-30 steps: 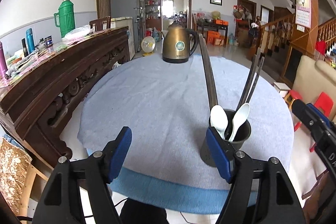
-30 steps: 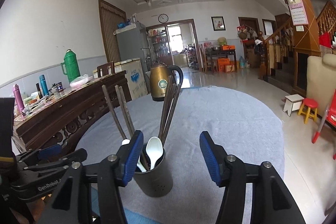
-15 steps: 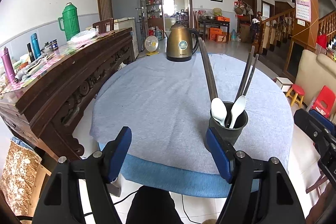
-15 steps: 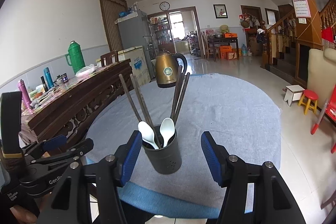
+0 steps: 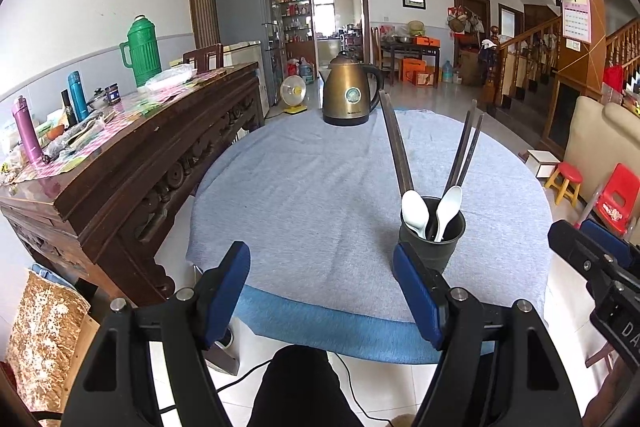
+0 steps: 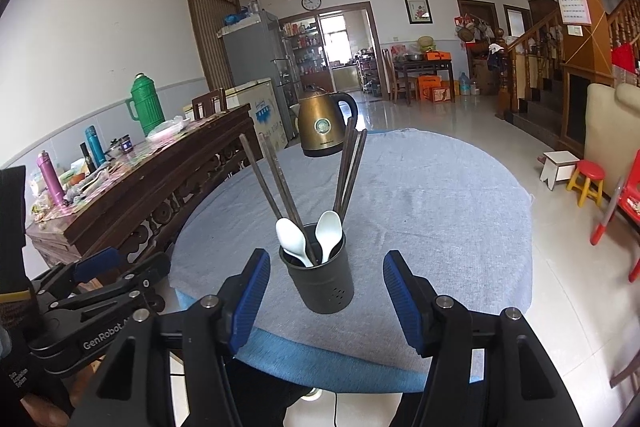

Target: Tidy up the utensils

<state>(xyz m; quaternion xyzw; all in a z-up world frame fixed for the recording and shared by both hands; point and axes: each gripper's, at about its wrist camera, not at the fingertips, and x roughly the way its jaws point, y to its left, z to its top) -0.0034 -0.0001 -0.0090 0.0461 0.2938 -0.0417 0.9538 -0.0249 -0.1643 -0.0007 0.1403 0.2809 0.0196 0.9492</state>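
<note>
Now both released: left hand-held gripper point(image 5: 322, 269), right hand-held gripper point(image 6: 326, 277), cup point(image 6: 326, 285) lower centre, spoons point(image 6: 329, 233), chopsticks point(image 6: 280, 175) inside.

1. The holder point(image 6: 322, 283) is standing near the tabletop's point(image 6: 440, 211) front edge, just ahead of my right fingers point(image 6: 400, 297).
2. Two spoons point(image 6: 294, 241) and the chopsticks point(image 6: 276, 179) are sitting in it.
3. The kettle point(image 6: 320, 129) is standing at the far edge.
4. The sideboard point(image 5: 132, 163) is running along the left.
</note>
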